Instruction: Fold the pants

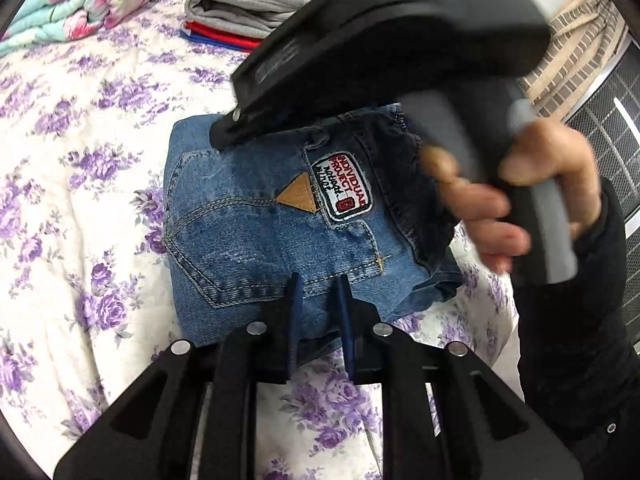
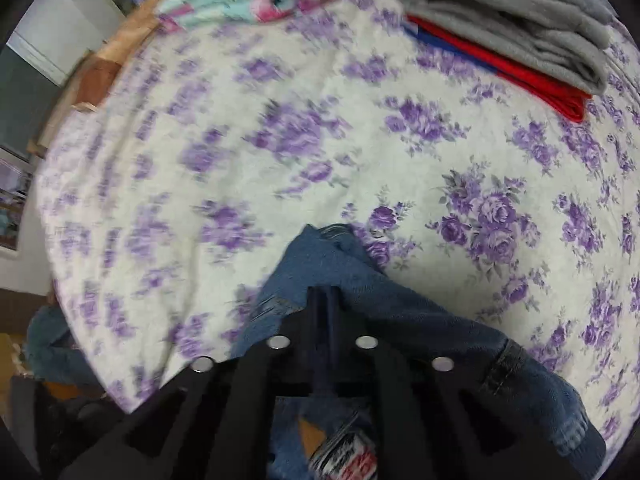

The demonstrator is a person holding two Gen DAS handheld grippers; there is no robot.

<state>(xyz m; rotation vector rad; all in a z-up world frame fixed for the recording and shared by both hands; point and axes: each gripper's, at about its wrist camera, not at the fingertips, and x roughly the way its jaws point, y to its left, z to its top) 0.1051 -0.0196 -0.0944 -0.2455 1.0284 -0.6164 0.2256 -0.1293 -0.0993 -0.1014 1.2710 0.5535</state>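
Note:
The blue denim pants (image 1: pixel 256 224) lie folded into a compact bundle on the bed, back pocket and a white patch facing up. My left gripper (image 1: pixel 319 286) is open, its fingers over the bundle's near edge, holding nothing. My right gripper (image 2: pixel 325 294) is shut, resting on top of the pants (image 2: pixel 400 320); whether it pinches cloth is unclear. In the left wrist view the right gripper's black body (image 1: pixel 384 40) hangs over the bundle's far side, held by a hand (image 1: pixel 516 196).
The bed has a white quilt with purple flowers (image 2: pixel 280 140). A folded grey garment on red and blue cloth (image 2: pixel 520 28) lies at the far side, beside a pink and teal floral blanket (image 1: pixel 84 0). A dark grid panel (image 1: pixel 612 128) stands at right.

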